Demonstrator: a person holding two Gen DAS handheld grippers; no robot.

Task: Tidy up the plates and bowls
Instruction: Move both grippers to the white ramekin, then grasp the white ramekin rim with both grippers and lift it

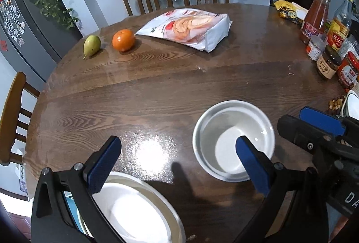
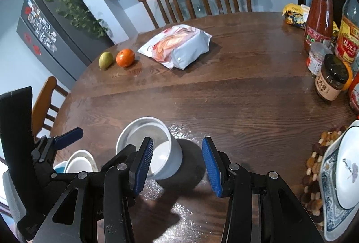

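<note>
White bowl [image 1: 233,139] standing upright near the front of the round wooden desk [image 1: 179,90]. Left gripper [image 1: 177,153] spread wide and empty, one finger [image 1: 251,157] hiding part of the bowl. Right gripper [image 2: 178,164] partly open, holding nothing; left finger [image 2: 143,164] in front of the bowl's near rim, contact impossible to judge. White plate [image 1: 139,209] at the lower edge, cut off by the frame. Patterned dish [image 2: 338,180] at the right, half out of view, lying on nuts [image 2: 314,160]. Jars [image 2: 332,76] cropped at the right side.
</note>
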